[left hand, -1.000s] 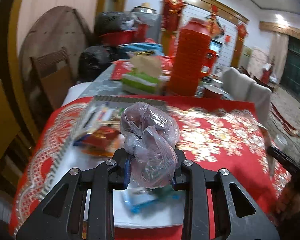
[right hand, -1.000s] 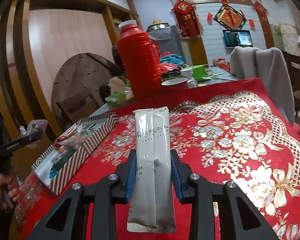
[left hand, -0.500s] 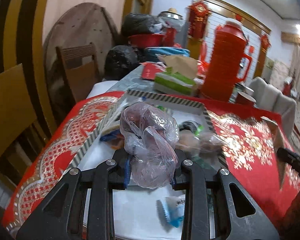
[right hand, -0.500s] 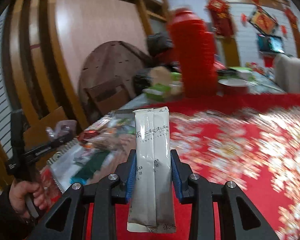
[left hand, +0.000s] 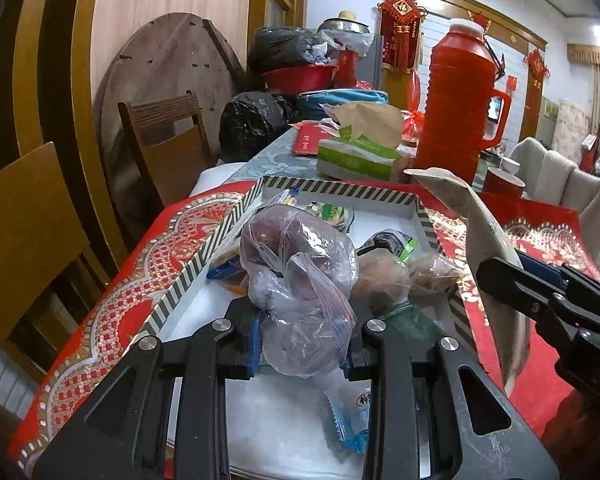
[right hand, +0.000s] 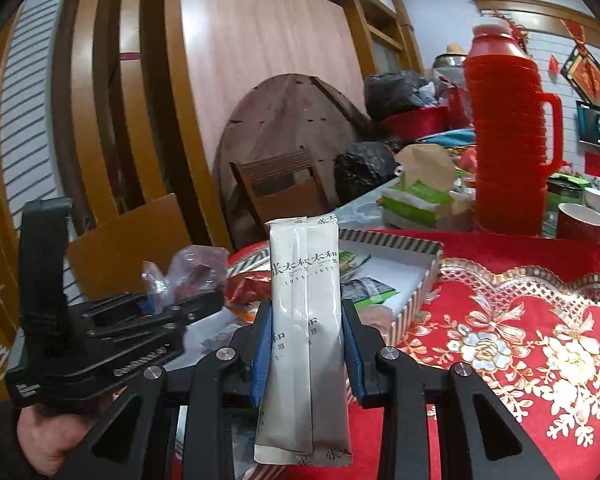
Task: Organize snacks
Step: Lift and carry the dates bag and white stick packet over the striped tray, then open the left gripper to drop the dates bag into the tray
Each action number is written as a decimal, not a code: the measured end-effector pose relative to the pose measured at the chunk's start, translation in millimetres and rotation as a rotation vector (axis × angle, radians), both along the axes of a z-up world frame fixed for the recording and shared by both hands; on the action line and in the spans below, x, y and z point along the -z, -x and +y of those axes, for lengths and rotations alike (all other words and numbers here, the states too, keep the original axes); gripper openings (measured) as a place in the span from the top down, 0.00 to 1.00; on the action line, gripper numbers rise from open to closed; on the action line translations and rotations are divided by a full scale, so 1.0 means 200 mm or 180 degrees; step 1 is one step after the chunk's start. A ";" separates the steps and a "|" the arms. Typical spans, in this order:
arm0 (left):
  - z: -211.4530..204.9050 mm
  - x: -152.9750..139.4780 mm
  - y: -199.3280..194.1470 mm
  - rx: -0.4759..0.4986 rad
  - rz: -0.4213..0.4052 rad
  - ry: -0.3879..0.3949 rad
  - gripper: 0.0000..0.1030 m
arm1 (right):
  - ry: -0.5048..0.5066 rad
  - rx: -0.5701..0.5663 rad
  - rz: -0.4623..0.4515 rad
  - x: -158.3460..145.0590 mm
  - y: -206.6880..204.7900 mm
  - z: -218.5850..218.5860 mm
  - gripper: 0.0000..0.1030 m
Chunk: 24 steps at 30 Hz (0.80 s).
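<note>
My left gripper [left hand: 303,346] is shut on a clear plastic bag of dark snacks [left hand: 300,288], held over the near half of the striped-rim box [left hand: 336,190]. Several wrapped snacks lie in that box, among them a blue packet [left hand: 350,420] and green packets [left hand: 330,212]. In the right wrist view my right gripper [right hand: 306,354] is shut on a long grey-white sachet [right hand: 306,300] with printed characters, standing upright just before the box [right hand: 416,304]. The left gripper [right hand: 156,316] with its bag [right hand: 192,272] shows at the left there, a hand under it. The sachet [left hand: 472,216] and right gripper [left hand: 548,300] show at the box's right side.
A red floral tablecloth [right hand: 520,340] covers the table. Behind the box stand a tall red thermos [left hand: 456,108], a green tissue pack [left hand: 356,158], a red cup [right hand: 580,222] and black bags [left hand: 252,124]. Wooden chairs [left hand: 168,148] line the left side.
The right gripper swung left with the sachet, from over the open cloth to the box's edge beside the left gripper. The left gripper dipped a little and turned over the box, bag still held.
</note>
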State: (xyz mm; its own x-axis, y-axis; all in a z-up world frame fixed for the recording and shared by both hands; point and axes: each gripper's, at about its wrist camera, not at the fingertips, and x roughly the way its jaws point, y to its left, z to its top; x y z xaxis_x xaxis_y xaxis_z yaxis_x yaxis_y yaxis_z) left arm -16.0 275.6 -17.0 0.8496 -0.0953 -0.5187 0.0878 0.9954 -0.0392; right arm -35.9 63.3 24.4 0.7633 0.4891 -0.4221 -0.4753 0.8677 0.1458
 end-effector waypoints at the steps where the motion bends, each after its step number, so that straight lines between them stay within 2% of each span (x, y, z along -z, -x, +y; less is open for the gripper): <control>1: -0.01 0.00 0.00 -0.0015 0.0004 -0.0029 0.73 | 0.0017 -0.0007 0.0013 0.00 0.00 0.00 0.70; 9: -0.04 0.01 0.01 -0.0033 -0.0039 -0.0099 0.73 | 0.0112 -0.0076 -0.0003 0.00 -0.01 0.03 0.70; 24: -0.03 0.01 0.02 -0.0050 -0.0011 -0.0056 0.73 | 0.0185 -0.0059 -0.0011 0.01 0.00 0.05 0.70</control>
State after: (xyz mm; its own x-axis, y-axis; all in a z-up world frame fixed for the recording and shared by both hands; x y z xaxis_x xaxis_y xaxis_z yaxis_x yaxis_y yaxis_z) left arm -20.5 269.9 -19.1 0.8527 -0.0728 -0.5173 0.0721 0.9972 -0.0214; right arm -35.1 72.4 22.9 0.7559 0.4779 -0.4475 -0.4918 0.8656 0.0937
